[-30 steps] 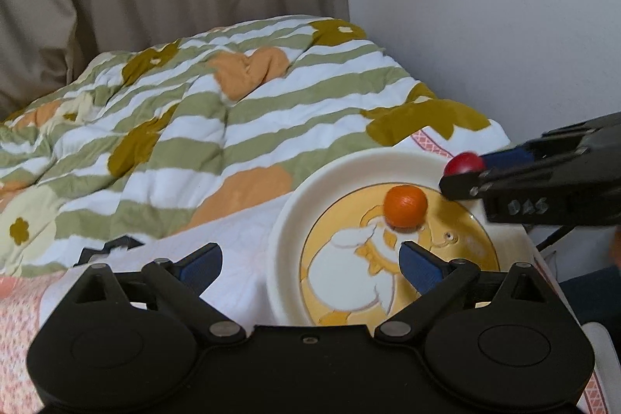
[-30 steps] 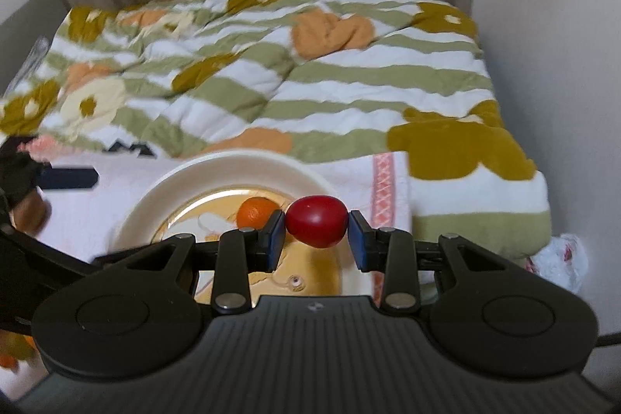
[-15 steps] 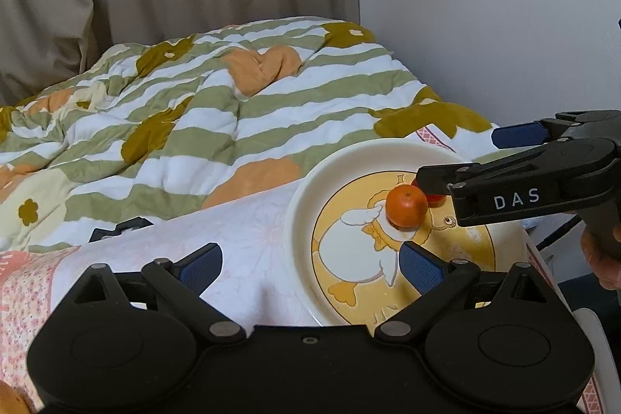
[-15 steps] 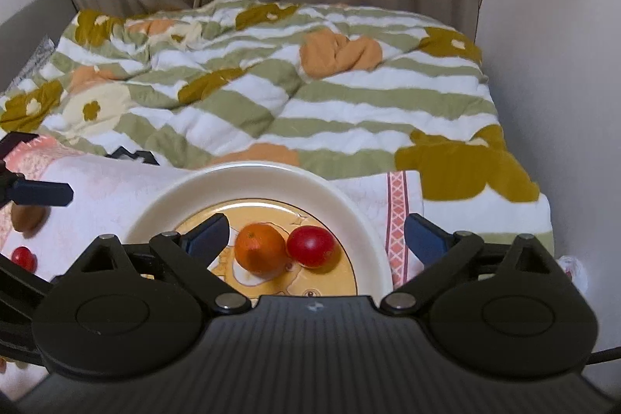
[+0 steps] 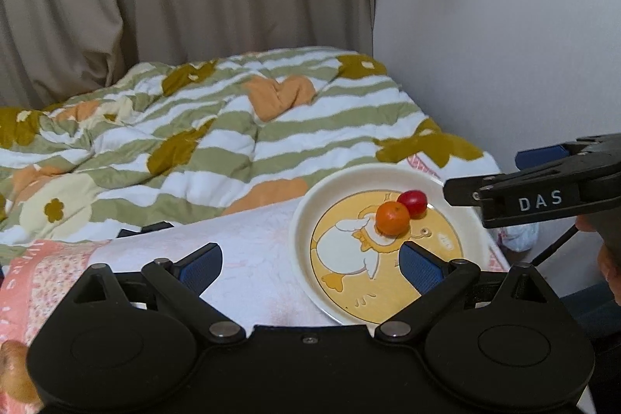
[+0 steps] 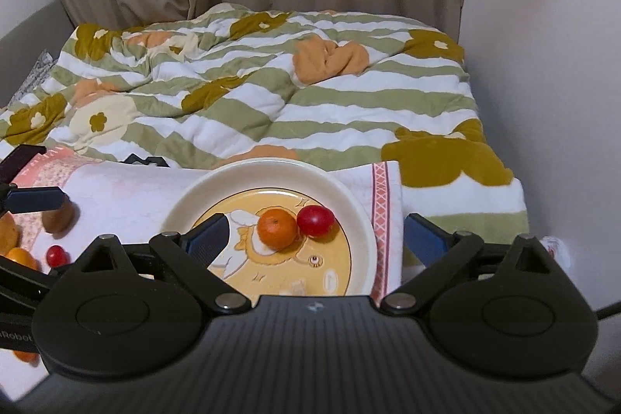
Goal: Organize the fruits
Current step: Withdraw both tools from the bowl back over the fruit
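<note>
Both black two-finger grippers are held with jaws spread wide and nothing between them: the right gripper (image 6: 314,239) is poised above the plate, its jaws having just been opening, and the left gripper (image 5: 310,260) above the near cloth. A striped green-and-white quilt (image 6: 271,96) with ochre flowers is spread behind. A round cream plate (image 6: 361,220) with a yellow duck picture is set on a pink-bordered white cloth (image 5: 248,239). On the plate, a small orange mandarin (image 6: 276,228) and a red cherry tomato (image 6: 315,220) are seen touching. Off the plate, at left, a brown oval fruit (image 6: 58,219) and another small red tomato (image 6: 55,255) are seen lying on the cloth.
</note>
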Motion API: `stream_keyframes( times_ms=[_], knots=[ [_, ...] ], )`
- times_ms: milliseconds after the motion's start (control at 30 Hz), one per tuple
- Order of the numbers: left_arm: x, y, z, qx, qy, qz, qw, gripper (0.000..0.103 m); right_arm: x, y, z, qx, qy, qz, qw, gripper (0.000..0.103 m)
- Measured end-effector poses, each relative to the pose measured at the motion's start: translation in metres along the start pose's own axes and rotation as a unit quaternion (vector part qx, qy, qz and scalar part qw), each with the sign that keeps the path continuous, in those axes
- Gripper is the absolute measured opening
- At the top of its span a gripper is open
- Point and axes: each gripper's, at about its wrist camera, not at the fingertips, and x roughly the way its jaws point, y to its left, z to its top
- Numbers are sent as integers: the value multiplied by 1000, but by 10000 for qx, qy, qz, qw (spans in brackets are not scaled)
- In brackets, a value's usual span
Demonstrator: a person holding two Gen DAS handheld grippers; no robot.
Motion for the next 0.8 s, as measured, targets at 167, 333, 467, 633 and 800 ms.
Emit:
stream_keyframes(
  times_ms=[167,333,467,633,800],
  knots=[
    [-39,-1,-5,-145,-239,211,9994,100,-39,7,-3,-59,-94,-49,9999,103],
    [-78,3,-14,-336,-440,446,9975,100,-73,20,-10,-297,-240,59,9993,103],
    [-105,12,-25,-478,-510,666,9953,100,-91,35,-16,-441,-286,183,9985,103],
    [-137,34,-44,-617,-663,913,9917,100,-108,54,-24,-460,-332,338,9978,103],
    [-167,68,-70,-792,-777,1095,9878,100,-124,84,-35,-555,-381,348,9971,103]
  ],
)
